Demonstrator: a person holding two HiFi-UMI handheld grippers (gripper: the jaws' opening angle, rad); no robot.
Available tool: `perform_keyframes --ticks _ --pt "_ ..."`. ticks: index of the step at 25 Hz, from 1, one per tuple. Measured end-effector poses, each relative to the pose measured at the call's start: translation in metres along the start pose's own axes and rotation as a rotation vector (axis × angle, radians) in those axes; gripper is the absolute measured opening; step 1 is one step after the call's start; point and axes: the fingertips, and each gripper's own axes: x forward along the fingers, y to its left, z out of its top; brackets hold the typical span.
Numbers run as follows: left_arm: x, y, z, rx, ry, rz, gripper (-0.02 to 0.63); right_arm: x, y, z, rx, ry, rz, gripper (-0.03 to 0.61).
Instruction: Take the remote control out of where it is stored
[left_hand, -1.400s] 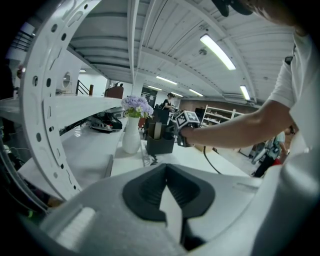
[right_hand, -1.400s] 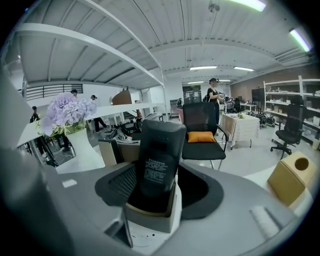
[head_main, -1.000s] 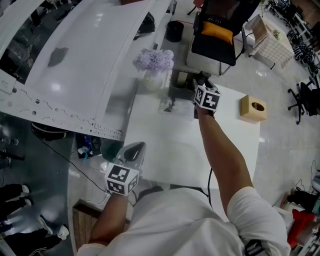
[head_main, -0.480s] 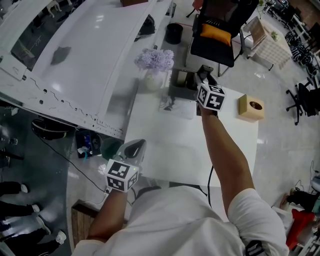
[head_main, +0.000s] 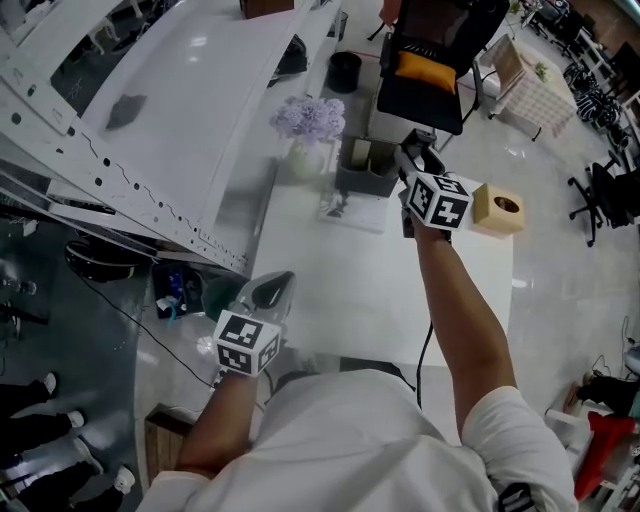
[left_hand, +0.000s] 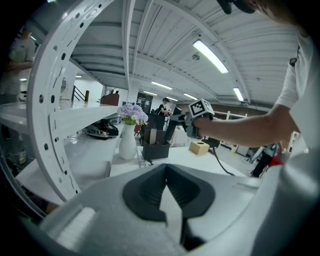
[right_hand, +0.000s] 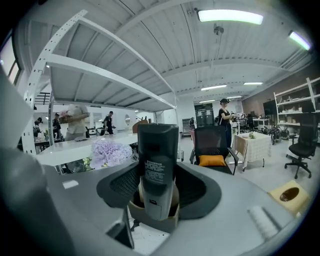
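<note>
Hovering by the near left corner of the counter (head_main: 350, 300), the left tool (head_main: 270, 295) was seen with its jaws drawn together on nothing. Farther out, the right tool (head_main: 414, 155) was clamped on the remote control (right_hand: 157, 150), which was held upright with its lower end at the open top of the dark holder (head_main: 365, 180). A vase of purple flowers (head_main: 309, 125) was set just left of the holder, and a wooden box (head_main: 497, 208) was seen to its right.

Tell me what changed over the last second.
The right tongs, shut on the black rectangular plastic remote control, lifted up and rightward from the dark grey desk organiser. The left tongs stayed shut and empty at the white table's near edge.
</note>
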Motion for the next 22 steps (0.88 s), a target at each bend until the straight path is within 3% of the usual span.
perform_keyframes --ticks 14,22 --pt "-0.004 -0.025 -0.001 0.061 -0.005 -0.071 0.0 -0.108 0.004 -0.054 0.009 0.102 0.033 0.225" --pt "-0.003 -0.039 -0.009 0.08 0.007 -0.113 0.0 -0.167 -0.002 -0.119 0.043 0.208 0.011 0.225"
